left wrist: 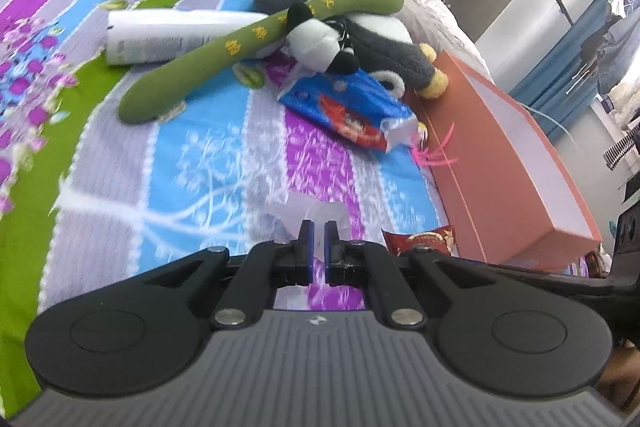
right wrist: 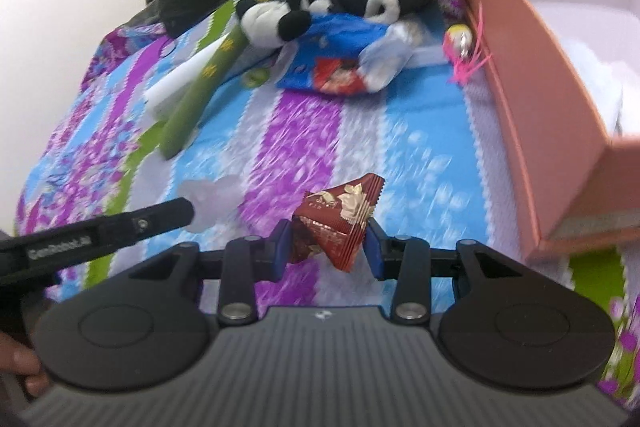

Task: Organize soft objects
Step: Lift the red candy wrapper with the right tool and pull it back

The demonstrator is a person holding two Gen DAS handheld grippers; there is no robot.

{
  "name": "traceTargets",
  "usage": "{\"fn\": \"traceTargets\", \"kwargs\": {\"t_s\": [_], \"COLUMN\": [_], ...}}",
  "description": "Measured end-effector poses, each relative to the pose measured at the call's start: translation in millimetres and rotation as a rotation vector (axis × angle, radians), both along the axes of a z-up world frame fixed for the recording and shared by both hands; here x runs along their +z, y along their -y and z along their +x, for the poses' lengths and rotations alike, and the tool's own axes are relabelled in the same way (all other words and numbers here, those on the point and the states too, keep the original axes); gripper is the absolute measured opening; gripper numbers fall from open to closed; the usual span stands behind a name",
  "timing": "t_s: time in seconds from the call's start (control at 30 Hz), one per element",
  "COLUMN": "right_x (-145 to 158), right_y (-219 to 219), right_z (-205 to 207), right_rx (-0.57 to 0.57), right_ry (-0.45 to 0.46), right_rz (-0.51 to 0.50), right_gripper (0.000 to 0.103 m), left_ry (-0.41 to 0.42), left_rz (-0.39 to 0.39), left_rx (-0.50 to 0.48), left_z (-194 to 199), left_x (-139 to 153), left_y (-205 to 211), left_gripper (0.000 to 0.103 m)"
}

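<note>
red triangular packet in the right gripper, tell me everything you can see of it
The red triangular packet is a small pyramid-shaped pouch of glossy, crinkly foil, dark red with gold printed ornament and ribbed, crimped seams along its edges. It sits tilted between the blue pads of the right gripper, which press on both its sides, above the striped floral bedspread. It looks sealed and undamaged; its underside is hidden.

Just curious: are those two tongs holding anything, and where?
Right tongs grip a red foil packet by its lower sides. Left tongs pinch a thin translucent white piece by its near edge.
</note>
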State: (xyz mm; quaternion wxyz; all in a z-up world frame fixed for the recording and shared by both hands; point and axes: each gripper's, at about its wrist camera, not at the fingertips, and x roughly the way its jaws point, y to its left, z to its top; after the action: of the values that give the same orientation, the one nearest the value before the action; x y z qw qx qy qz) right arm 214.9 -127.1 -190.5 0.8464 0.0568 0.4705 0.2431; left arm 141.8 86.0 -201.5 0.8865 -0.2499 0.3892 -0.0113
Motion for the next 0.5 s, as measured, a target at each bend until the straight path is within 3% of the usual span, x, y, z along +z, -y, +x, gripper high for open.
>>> {"fn": "traceTargets", "kwargs": {"t_s": [0.33,0.37,0.47,0.5], "right_x": [-13.5,-14.0,-11.1,-9.6], "right_y": [-3.0,-3.0,-1.7,-0.9], "right_z": [-22.5,-23.3,-27.5,-29.0], "right_rx": [0.009,0.006,0.007,0.006], "right_ry": [-0.051,-0.055,-0.028,-0.014], "right_rz": [-0.023,-0.031,-0.068,-0.081], "right_gripper": [0.046,0.049,0.055,0.055], "left_ry": [-0.111,-0.117,-0.122,-0.113], "left_rz": [-0.013,-0.015,-0.008,-0.007], "left_rx": [0.001,-0.001,-0.002,-0.001], "left_z": [-28.2,-30.1,-34.6,-36.9], "left_x": [-20.0,-20.1,-19.0,-17.6], "left_y": [-0.1,0.1,0.7,1.2], "left_gripper": [0.009,0.015,0.046,0.047]}}
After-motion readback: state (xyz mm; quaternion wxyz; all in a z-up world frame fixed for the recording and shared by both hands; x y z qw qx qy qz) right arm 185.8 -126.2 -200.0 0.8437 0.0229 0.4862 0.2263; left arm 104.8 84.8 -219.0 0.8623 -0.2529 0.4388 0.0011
